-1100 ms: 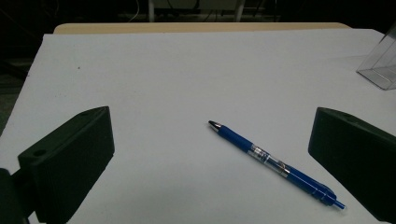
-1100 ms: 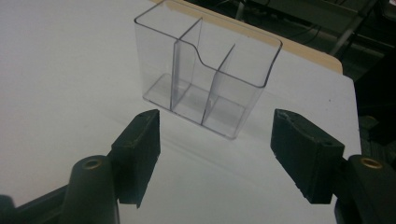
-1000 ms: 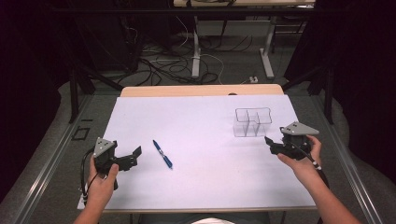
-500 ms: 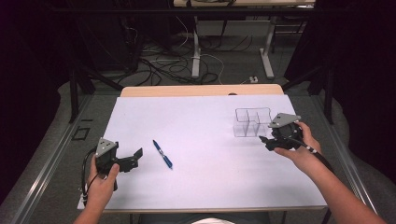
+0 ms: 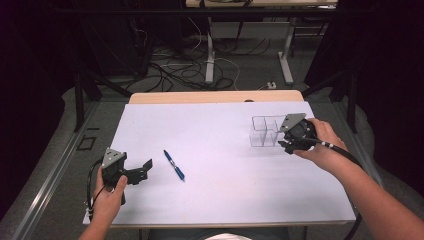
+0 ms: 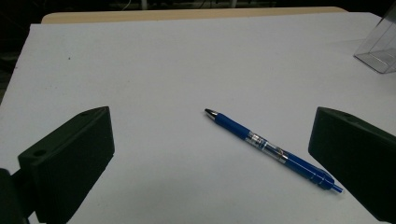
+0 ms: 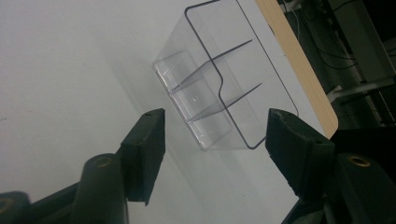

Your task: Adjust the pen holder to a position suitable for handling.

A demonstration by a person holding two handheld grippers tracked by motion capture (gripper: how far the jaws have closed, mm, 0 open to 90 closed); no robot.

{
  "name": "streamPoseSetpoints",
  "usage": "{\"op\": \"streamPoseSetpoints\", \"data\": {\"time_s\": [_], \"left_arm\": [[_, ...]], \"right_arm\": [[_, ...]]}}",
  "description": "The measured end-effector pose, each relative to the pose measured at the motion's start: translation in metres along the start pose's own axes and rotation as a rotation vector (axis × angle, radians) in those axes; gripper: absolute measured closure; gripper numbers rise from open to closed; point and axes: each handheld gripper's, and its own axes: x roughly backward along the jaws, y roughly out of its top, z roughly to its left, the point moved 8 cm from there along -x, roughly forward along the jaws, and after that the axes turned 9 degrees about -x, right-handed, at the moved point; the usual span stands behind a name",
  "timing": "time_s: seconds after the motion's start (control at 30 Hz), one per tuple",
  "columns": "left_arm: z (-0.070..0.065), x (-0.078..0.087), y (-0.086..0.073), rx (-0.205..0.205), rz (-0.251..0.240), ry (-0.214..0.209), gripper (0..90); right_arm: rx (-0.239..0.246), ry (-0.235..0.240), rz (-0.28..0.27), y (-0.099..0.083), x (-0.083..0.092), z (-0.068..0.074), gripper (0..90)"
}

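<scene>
High view shows the right gripper [image 5: 286,143] at the right of the frame, brought up against the near right corner of the clear divided holder [image 5: 264,132], while the left gripper [image 5: 146,169] rests at the lower left with the blue pen [image 5: 174,165] lying just beyond its tips on the white table cover [image 5: 210,130].

Right gripper view puts the holder at the centre of the frame, its rim and two inner dividers plain to see, and the jaws stand apart on either side of its near end — they have just been closing in, but the pads do not yet press on the plastic, so nothing is gripped. Left gripper view has its jaws wide open as well, with the pen lying slantwise between them across the lower middle of the frame, tip toward the upper left, untouched.

The step in hand looks like taking hold of the holder to steady it. To do it well, I would square the jaws to the holder's outer walls before closing — thin clear plastic is slick and light, and a skewed pinch may tip or skid it. Close gently on the walls, not a divider, and keep the open top facing up for the pen.
</scene>
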Motion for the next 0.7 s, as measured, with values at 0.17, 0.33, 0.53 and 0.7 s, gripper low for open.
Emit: {"op": "streamPoseSetpoints", "data": {"time_s": [0.17, 0.33, 0.53, 0.7], "left_arm": [[0.0, 0.0, -0.001, 0.004, 0.006, -0.003, 0.5], [0.0, 0.0, -0.001, 0.001, 0.01, -0.006, 0.5], [-0.001, 0.0, -0.001, -0.006, 0.013, -0.011, 0.5], [-0.001, 0.0, -0.002, -0.006, 0.013, -0.014, 0.5]], "right_arm": [[0.07, 0.007, 0.042, 0.0, -0.004, -0.001, 41.0], [0.179, 0.021, 0.063, 0.004, -0.008, 0.0, 44.1], [0.246, 0.027, 0.061, 0.011, -0.012, 0.002, 43.8], [0.311, 0.05, 0.087, 0.015, -0.016, 0.001, 42.7]]}}
